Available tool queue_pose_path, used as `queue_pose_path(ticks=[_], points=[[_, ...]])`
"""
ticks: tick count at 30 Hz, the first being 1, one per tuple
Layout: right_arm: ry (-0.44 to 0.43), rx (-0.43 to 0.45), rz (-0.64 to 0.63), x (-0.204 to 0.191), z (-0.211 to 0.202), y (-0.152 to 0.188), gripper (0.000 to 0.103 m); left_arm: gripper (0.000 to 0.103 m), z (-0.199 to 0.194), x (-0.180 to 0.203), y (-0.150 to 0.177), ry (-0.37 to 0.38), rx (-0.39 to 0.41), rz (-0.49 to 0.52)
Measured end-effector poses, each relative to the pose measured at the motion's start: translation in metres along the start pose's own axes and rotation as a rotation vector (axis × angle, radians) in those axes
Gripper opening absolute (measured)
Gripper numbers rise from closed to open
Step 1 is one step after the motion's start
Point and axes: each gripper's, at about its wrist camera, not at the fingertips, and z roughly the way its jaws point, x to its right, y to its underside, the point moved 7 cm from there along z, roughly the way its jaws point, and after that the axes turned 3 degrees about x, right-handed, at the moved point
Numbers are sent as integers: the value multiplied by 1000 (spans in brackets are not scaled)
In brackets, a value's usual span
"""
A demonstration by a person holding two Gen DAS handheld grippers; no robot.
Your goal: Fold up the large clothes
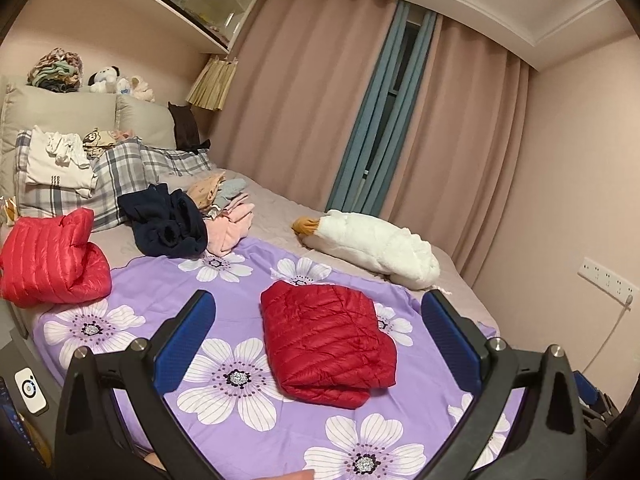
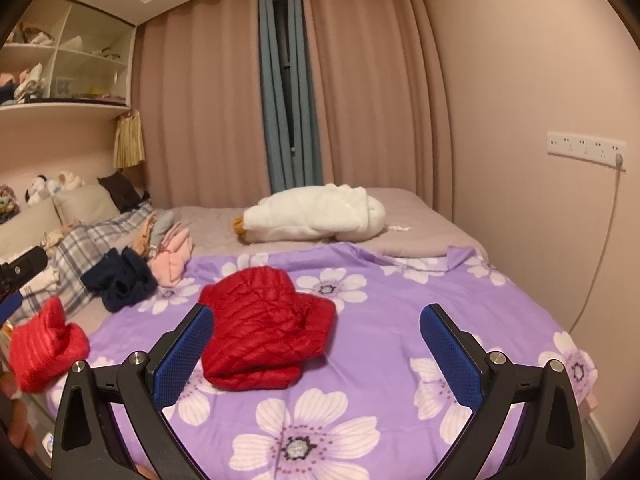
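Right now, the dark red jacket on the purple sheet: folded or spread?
Folded. The dark red jacket lies as a compact layered bundle on the purple sheet, with no claw touching it.

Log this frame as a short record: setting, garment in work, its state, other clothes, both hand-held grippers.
setting: bed with purple floral sheet
garment in work: dark red puffer jacket
state: folded into a compact bundle, lying free
other clothes: bright red jacket, navy garment, pink pile
left hand-held gripper: open, empty
right hand-held gripper: open, empty
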Motion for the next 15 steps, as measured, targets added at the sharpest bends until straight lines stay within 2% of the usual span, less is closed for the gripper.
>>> queue_pose_path(ticks=[15], points=[[24,-27,-3,2,4,4,102,103,4,12,10,0,-44,56]])
